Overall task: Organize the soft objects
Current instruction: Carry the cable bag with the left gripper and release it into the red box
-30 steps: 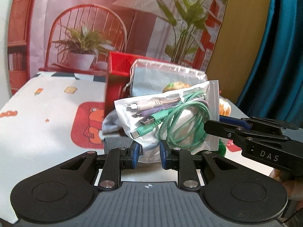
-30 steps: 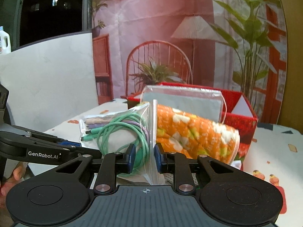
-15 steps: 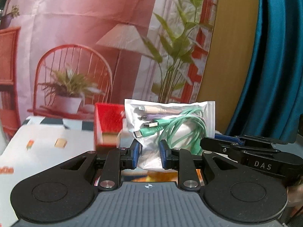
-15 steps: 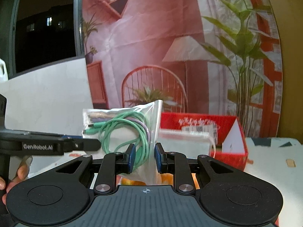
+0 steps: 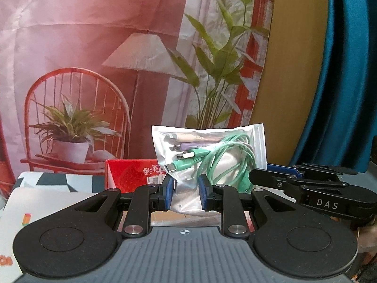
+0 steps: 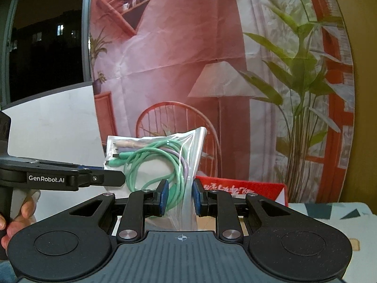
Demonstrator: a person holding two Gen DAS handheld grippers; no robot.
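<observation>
Holding the cable bag aloft between both hand-held grippers, above and in front of the red box.

You have the left hand-held gripper narrowed on the bag's lower edge and the right hand-held gripper narrowed on its side edge; both sets of pads press plastic, bag upright, zip strip to one side. Relative to the red box: the bag hangs clear of it, nearer you, with the box's open top just behind and below. Bag's long axis runs roughly across the box's front. Neither hand is clearly nearer the box. Judgement: the coming move turns on carrying the bag forward over the box rim, then lowering. Box contents can't be made out. The table shows beside the box.
</observation>
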